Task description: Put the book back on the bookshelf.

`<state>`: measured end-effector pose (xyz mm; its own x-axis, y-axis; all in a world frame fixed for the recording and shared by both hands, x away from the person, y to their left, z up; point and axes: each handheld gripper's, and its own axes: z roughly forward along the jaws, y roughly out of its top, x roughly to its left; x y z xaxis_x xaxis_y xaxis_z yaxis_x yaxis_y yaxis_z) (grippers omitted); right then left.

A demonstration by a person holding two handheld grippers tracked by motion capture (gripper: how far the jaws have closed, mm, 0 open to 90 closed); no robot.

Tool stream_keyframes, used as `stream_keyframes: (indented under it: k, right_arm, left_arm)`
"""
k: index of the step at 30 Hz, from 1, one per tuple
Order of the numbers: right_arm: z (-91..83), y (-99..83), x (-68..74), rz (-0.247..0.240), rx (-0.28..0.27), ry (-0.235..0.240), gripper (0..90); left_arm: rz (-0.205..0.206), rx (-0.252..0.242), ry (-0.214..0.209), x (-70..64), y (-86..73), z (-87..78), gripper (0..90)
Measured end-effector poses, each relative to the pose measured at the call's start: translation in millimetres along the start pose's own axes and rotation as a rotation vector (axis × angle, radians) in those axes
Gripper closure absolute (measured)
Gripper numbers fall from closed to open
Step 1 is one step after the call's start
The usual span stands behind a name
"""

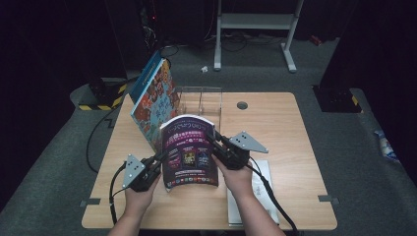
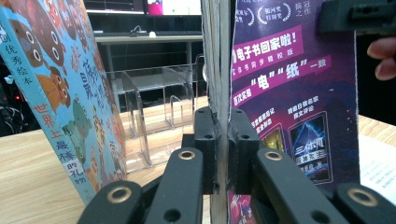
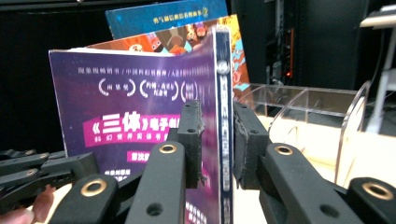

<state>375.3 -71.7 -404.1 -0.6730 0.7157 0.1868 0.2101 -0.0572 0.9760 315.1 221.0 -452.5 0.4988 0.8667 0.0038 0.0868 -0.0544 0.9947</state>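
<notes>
- Purple book [image 1: 190, 152] was held upright over the table's [image 1: 275, 123] near-centre, back cover toward the person, pinched from both sides.
- Left gripper [image 1: 158, 158]: jaws pressed together on the page-edge side, low down; in the left gripper view the pads [image 2: 207, 140] sat flat on both faces of the page block.
- Right gripper [image 1: 212, 139]: jaws clamped on the spine side; the right gripper view showed the spine sitting between the pads [image 3: 191, 135].
- Risk: cover bowed visibly near the top. Squeezing the two grips toward each other would likely buckle it further or crease the cover.
- Risk: left grip was on loose page edges, not the binding. If the right grip let go first, the book would probably fan open and sag or slip.
- Clear acrylic divider rack [image 1: 201, 101] stood just behind the book, looking like the slot target. Thin transparent walls, hard to judge; a low approach could knock the rack or catch a divider.
- Blue picture book [image 1: 155, 101] leaned tilted at the rack's left end, near the purple book. It crowded the left side; brushing it could tip it over.
- White sheet or booklet [image 1: 255, 191] lay flat on the table by the right forearm; can't tell which, it was partly covered.
- Cable grommet [image 1: 242, 105] sat right of the rack, out of the way.
</notes>
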Motion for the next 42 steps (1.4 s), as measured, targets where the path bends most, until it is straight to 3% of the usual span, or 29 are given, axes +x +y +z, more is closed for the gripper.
stream_keyframes:
  k: [14, 26, 35, 42]
  right_arm:
    - [-10.5, -20.0, 5.8, -0.014, 0.054, -0.001, 74.5]
    - [-29.9, -30.8, 18.8, -0.034, 0.034, 0.016, 75.8]
    - [-43.8, -38.9, 23.9, -0.033, 0.024, 0.059, 75.1]
    - [-51.4, -42.4, 30.7, -0.097, 0.018, 0.058, 82.2]
  left_arm:
    - [0.001, -0.019, -0.010, -2.3, -2.3, -8.5, 84.3]
    - [-0.018, -0.023, -0.010, -7.5, -4.6, -23.7, 82.8]
    - [-0.030, -0.009, 0.003, -13.5, -4.7, -35.0, 80.1]
    - [-0.050, 0.015, 0.021, -14.0, -4.2, -36.0, 71.7]
